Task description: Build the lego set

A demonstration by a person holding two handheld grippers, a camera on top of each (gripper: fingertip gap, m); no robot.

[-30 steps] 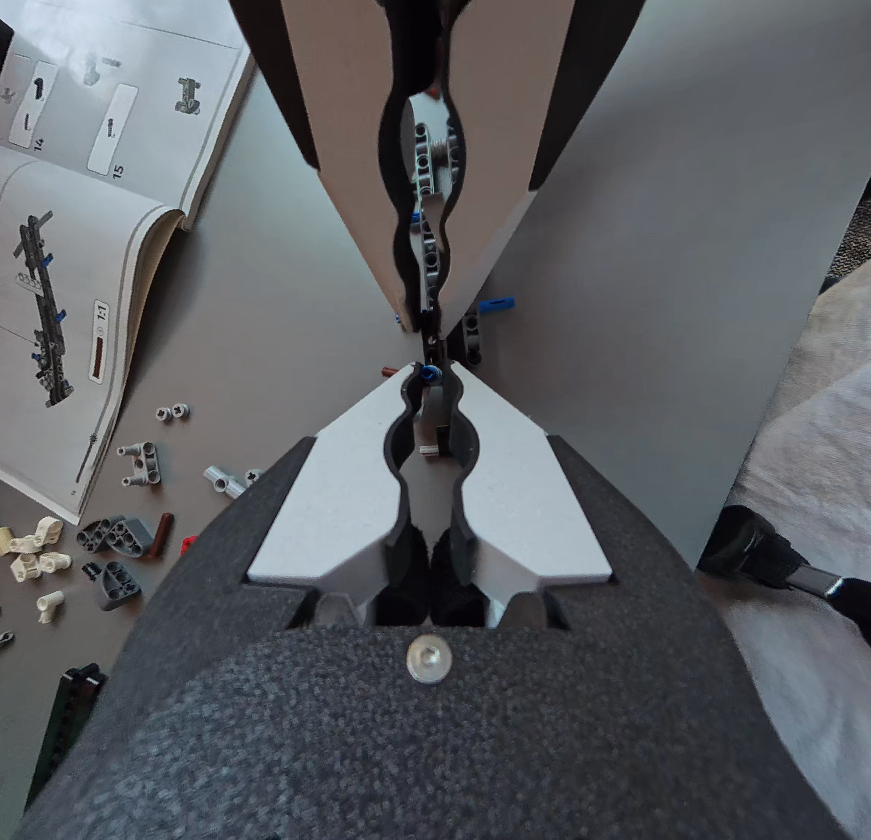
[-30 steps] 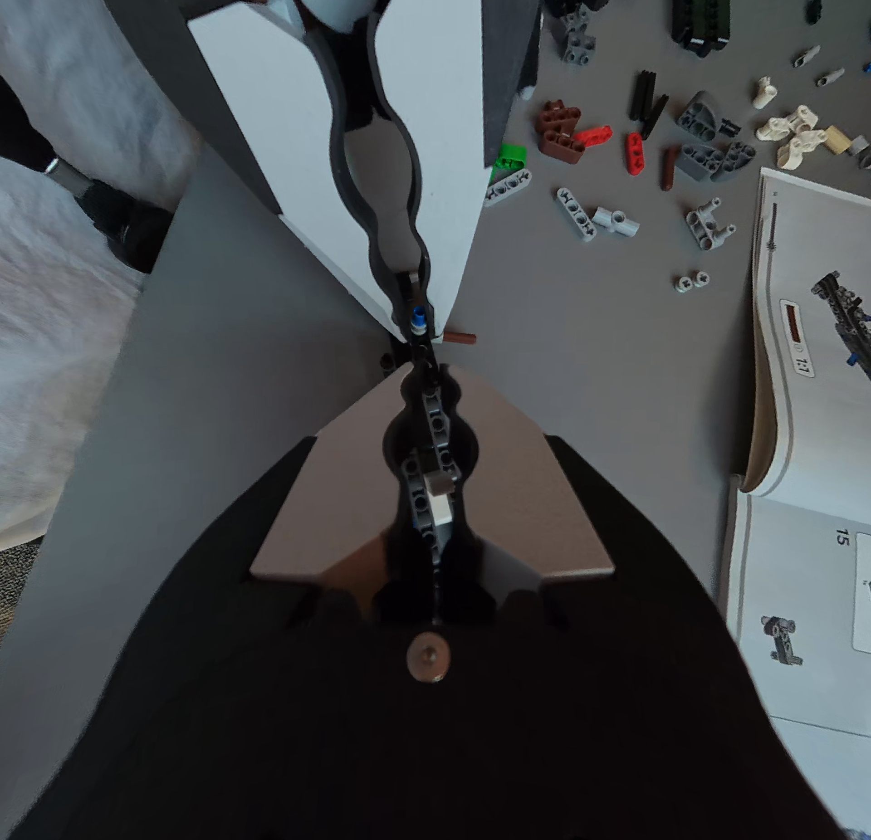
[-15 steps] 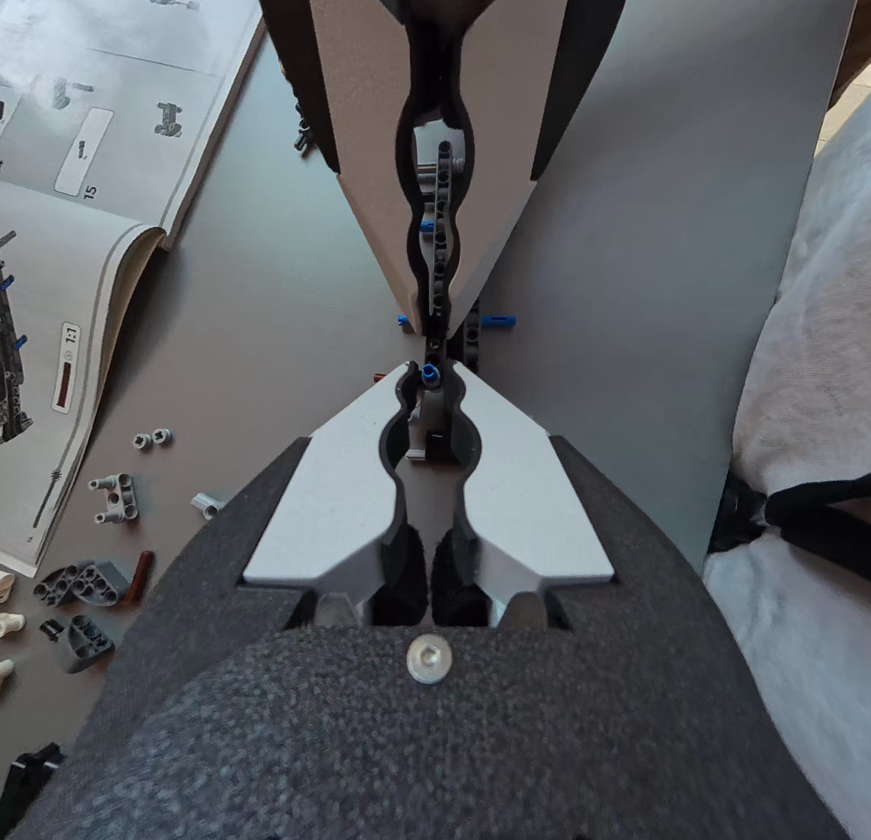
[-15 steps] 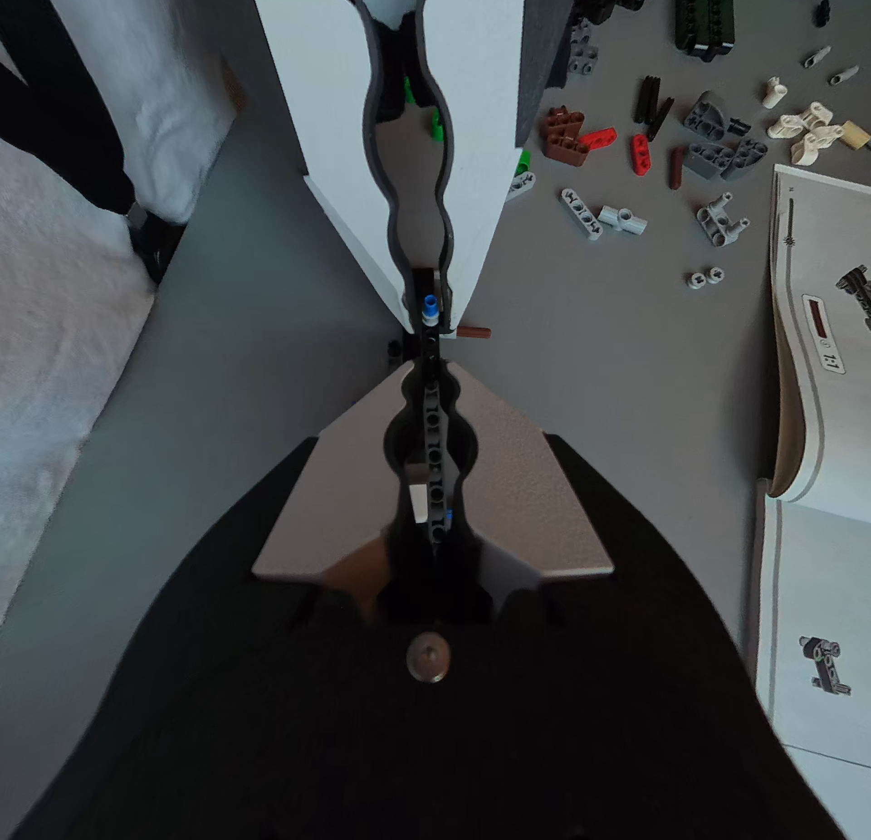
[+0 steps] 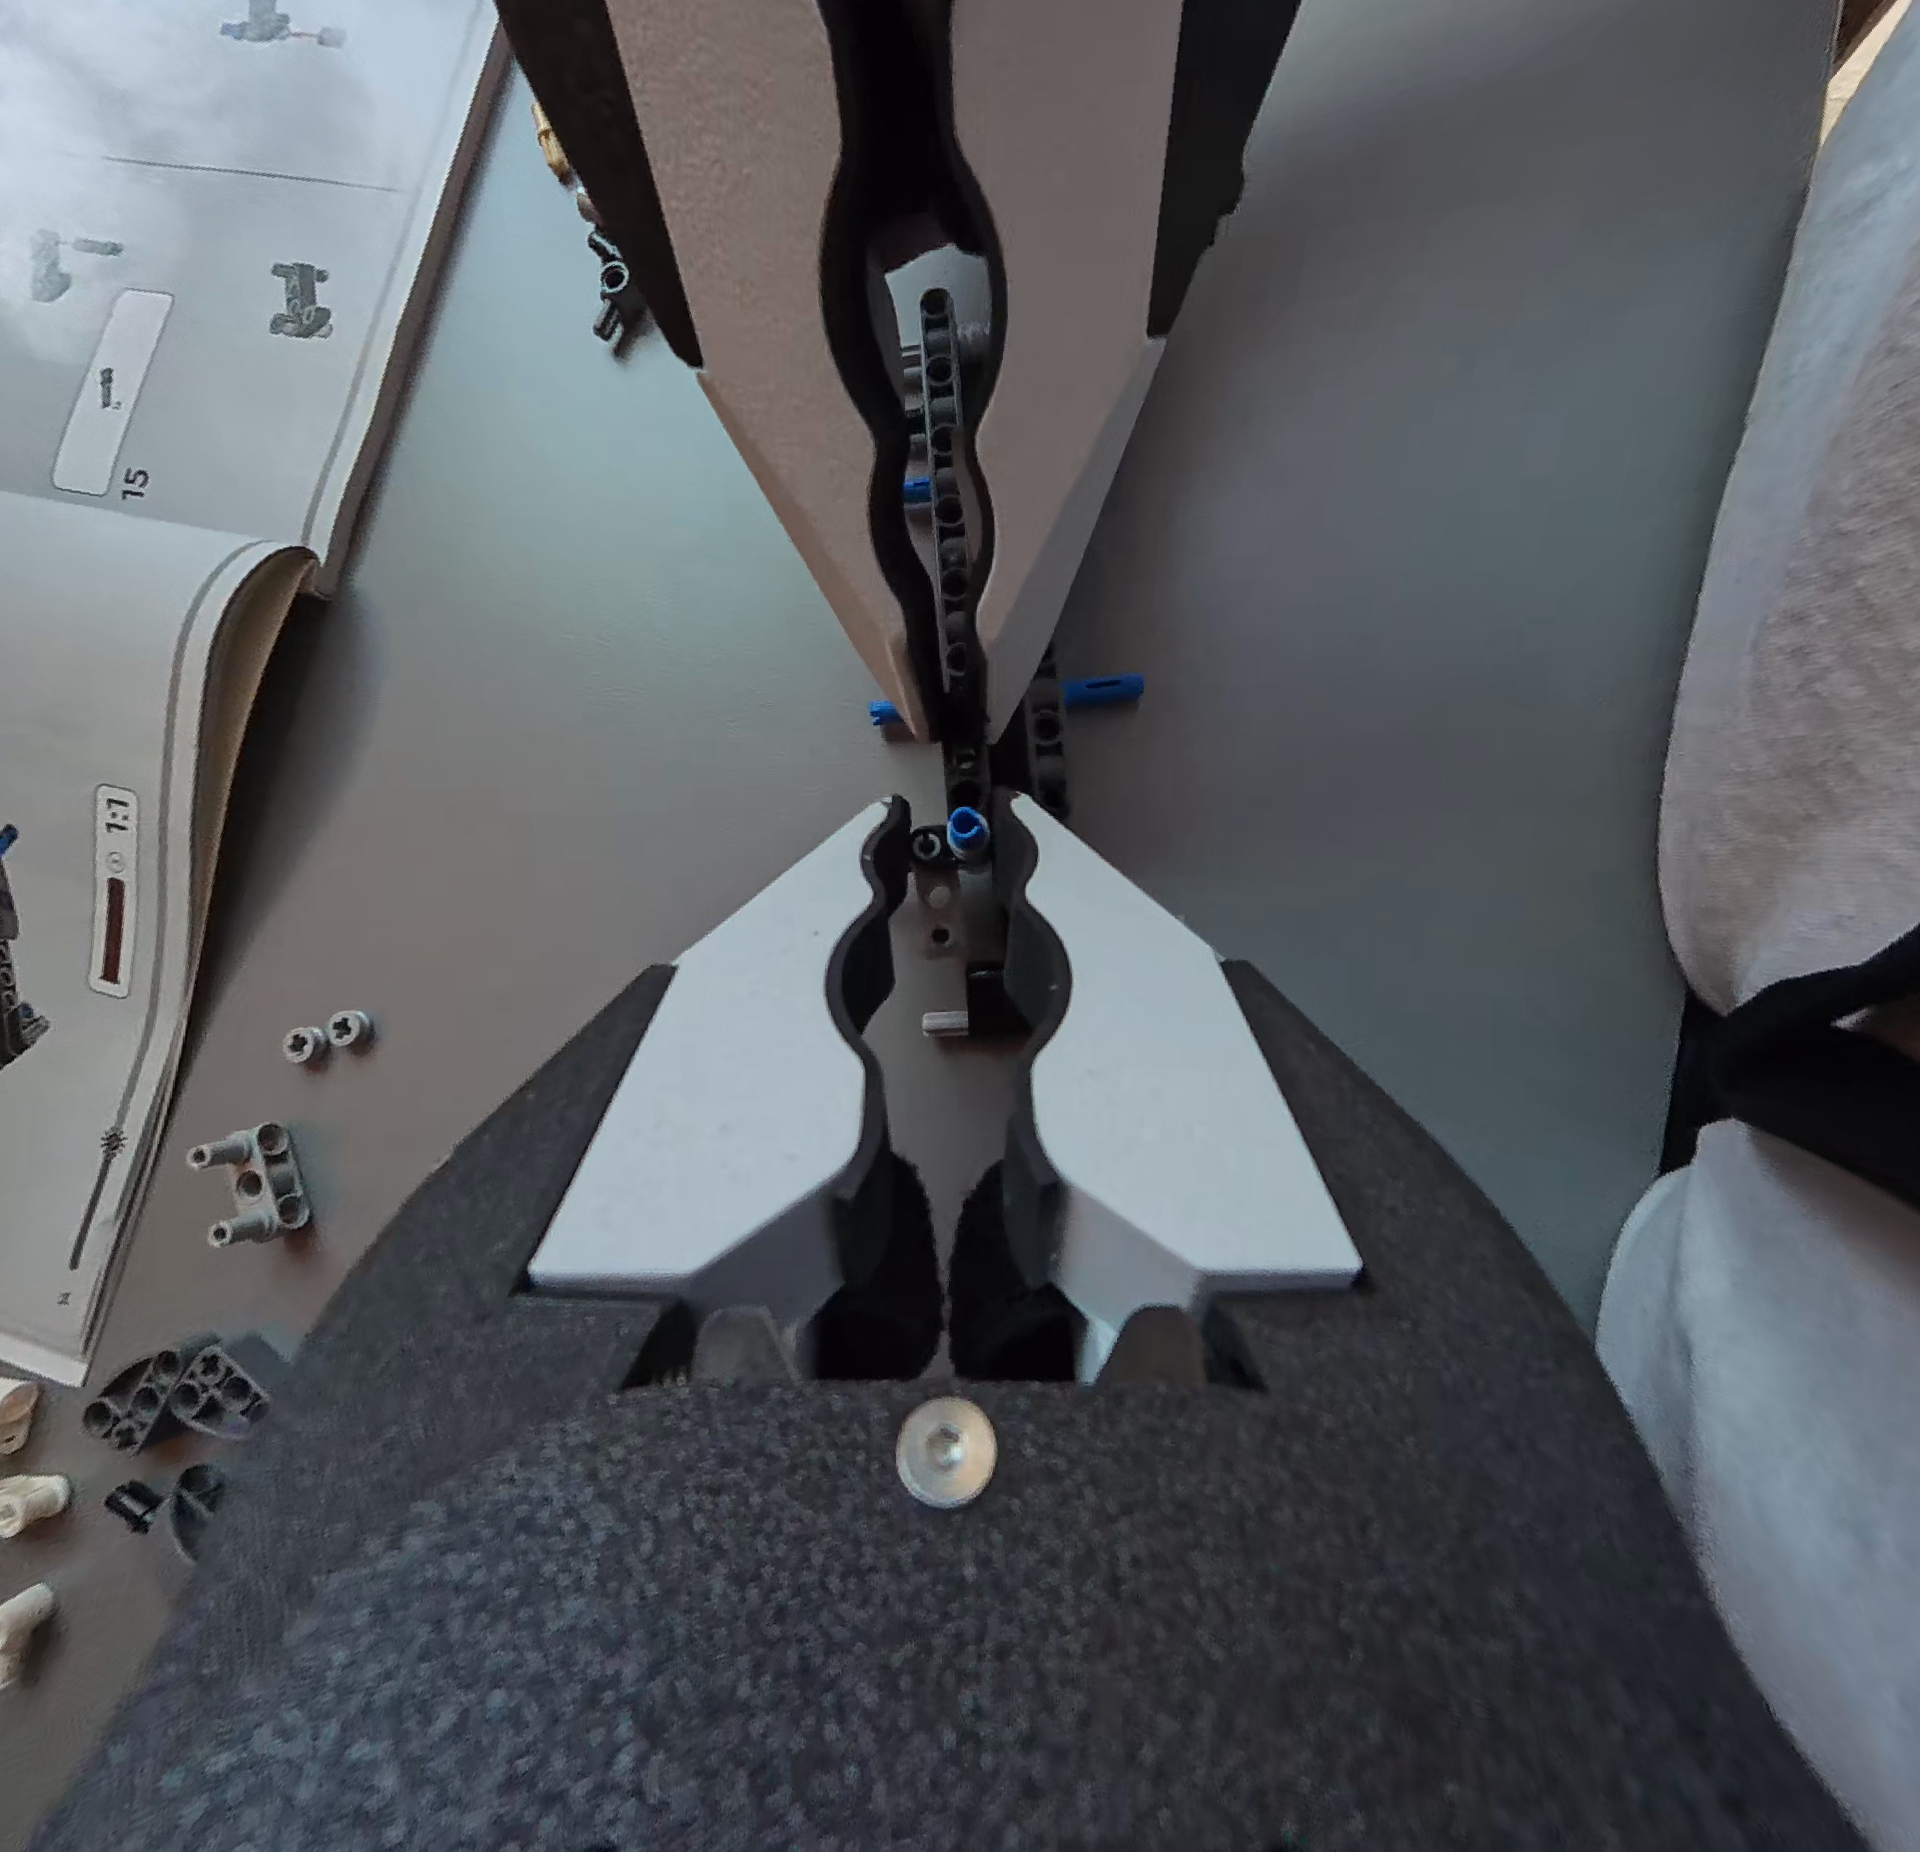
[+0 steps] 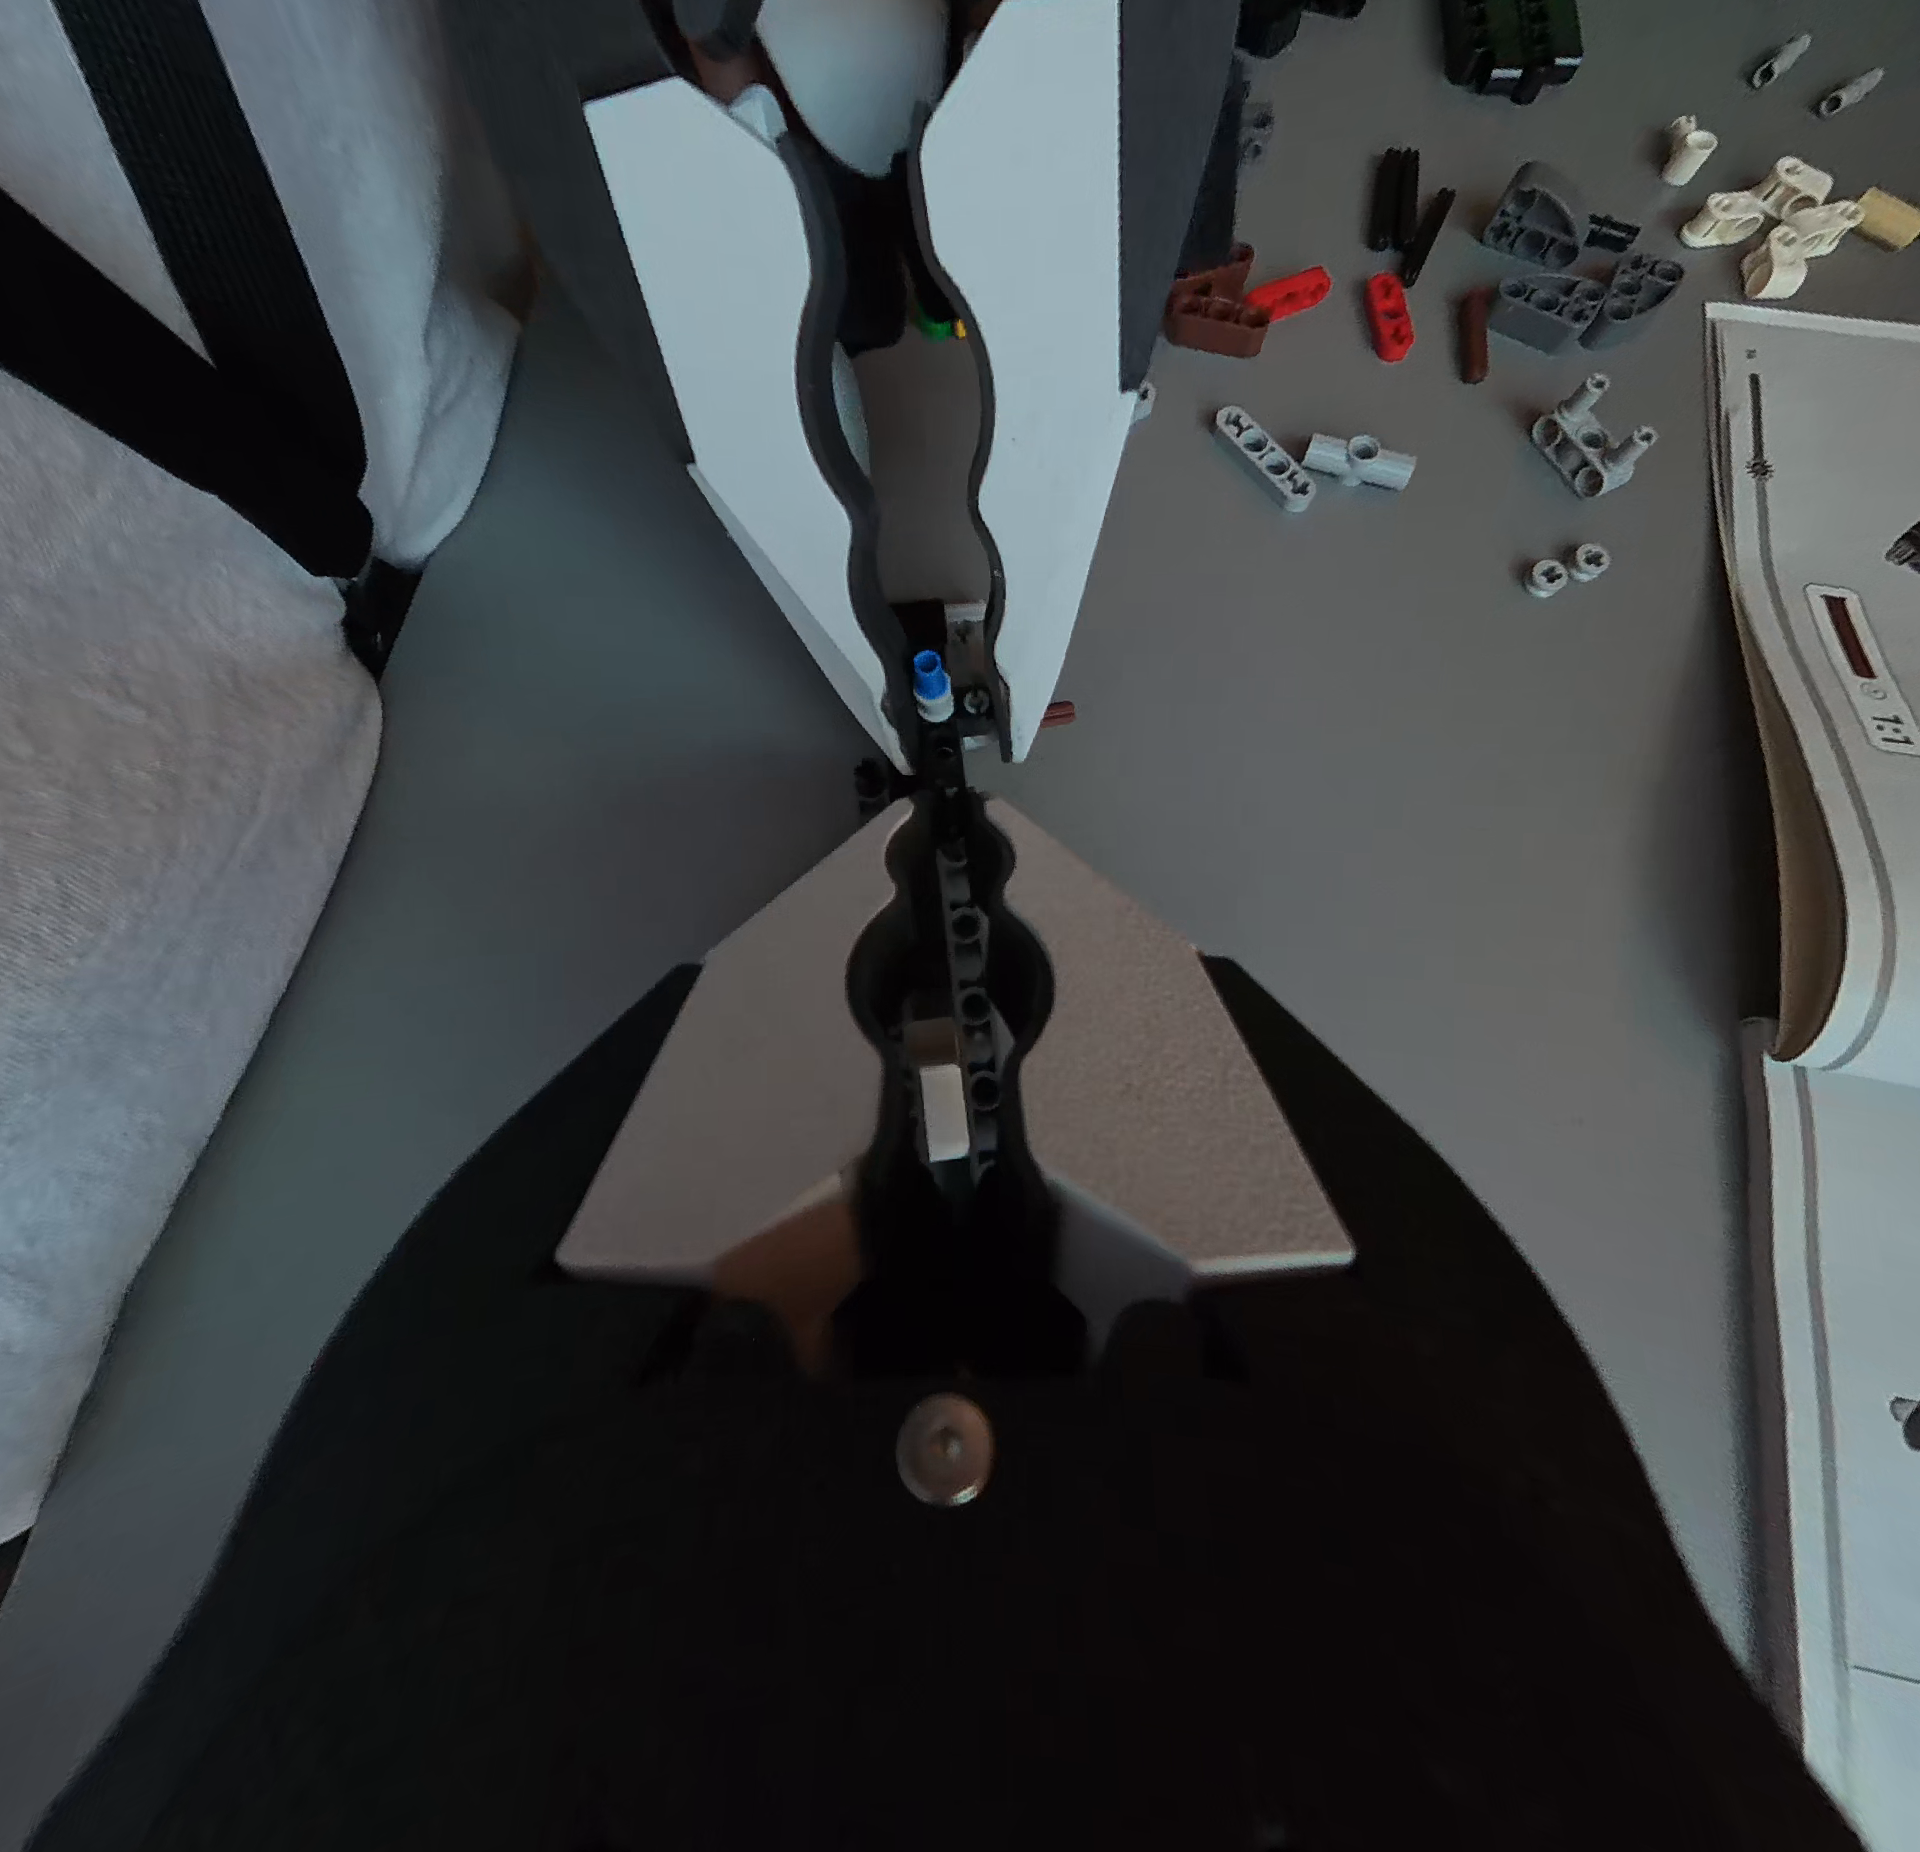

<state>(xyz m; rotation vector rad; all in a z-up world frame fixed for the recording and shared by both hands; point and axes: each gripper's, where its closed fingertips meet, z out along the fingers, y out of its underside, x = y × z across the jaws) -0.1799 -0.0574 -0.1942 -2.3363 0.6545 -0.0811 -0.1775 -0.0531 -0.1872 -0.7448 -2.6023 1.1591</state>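
My left gripper (image 5: 948, 815) has white fingers and is shut on a small grey lego piece (image 5: 948, 909) with a blue pin (image 5: 966, 826) at its front. My right gripper (image 6: 948, 810) has beige fingers and is shut on a long dark holed beam (image 6: 966, 929). The two grippers meet tip to tip above the grey table (image 5: 1403, 452). The beam's end (image 5: 966, 763) touches the grey piece right at the blue pin. Each gripper shows in the other's view, the right (image 5: 954, 732) and the left (image 6: 951, 753). The beam's far end is hidden inside the right gripper.
An open instruction booklet (image 5: 156, 555) lies on the table, also in the right wrist view (image 6: 1818, 763). Several loose parts lie near it: red pieces (image 6: 1288, 290), grey connectors (image 6: 1590, 441), cream pieces (image 6: 1777, 213), dark green tracks (image 6: 1507, 5). A person's white clothing with a black strap (image 5: 1787, 1075) borders the table edge. My left and right fingertips are right by each other.
Both grippers stayed shut and tip to tip. The pair shifted over the table, so the booklet and loose parts slid in both views. The beam turned slightly between the right gripper's fingers.
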